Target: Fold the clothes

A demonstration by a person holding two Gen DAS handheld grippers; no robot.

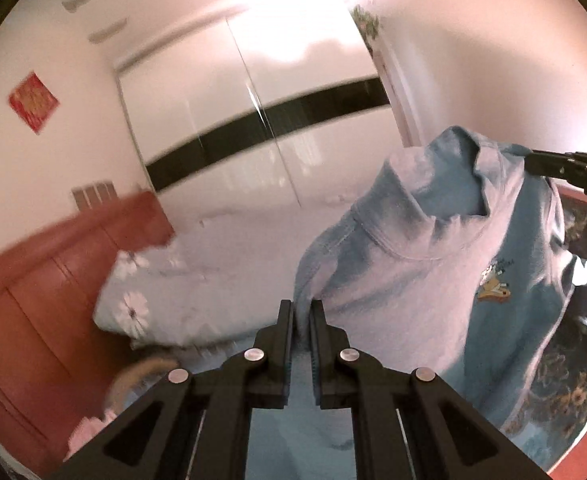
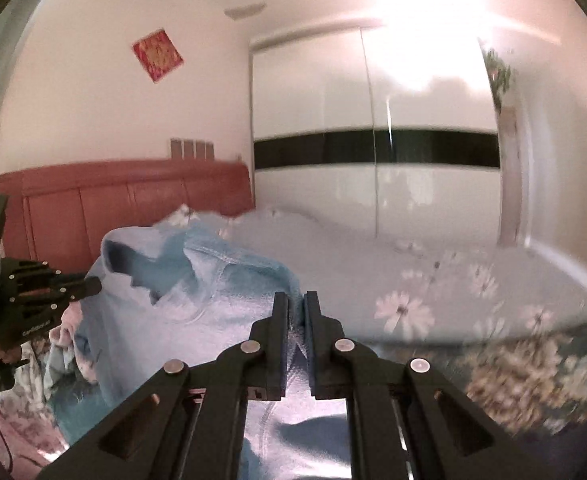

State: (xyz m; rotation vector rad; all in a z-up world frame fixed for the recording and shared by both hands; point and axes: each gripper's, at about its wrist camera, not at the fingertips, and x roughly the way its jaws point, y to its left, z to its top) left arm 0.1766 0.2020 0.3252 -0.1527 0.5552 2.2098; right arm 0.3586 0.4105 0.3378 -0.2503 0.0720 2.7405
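A light blue sweatshirt [image 1: 433, 280] with a small cartoon print on the chest hangs in the air over the bed. My left gripper [image 1: 302, 312] is shut on one edge of it. My right gripper [image 2: 296, 304] is shut on another edge of the sweatshirt [image 2: 197, 304]. The right gripper [image 1: 533, 166] shows in the left wrist view at the far right, pinching the fabric near the collar. The left gripper [image 2: 93, 286] shows in the right wrist view at the left, holding the other end. The cloth sags between the two.
A bed with a pale floral duvet [image 2: 413, 292] and a red headboard [image 2: 125, 200] lies below. A darker floral cover [image 2: 525, 380] is nearer me. Pink clothes [image 2: 65, 328] lie at the left. A white wardrobe [image 2: 373, 152] stands behind.
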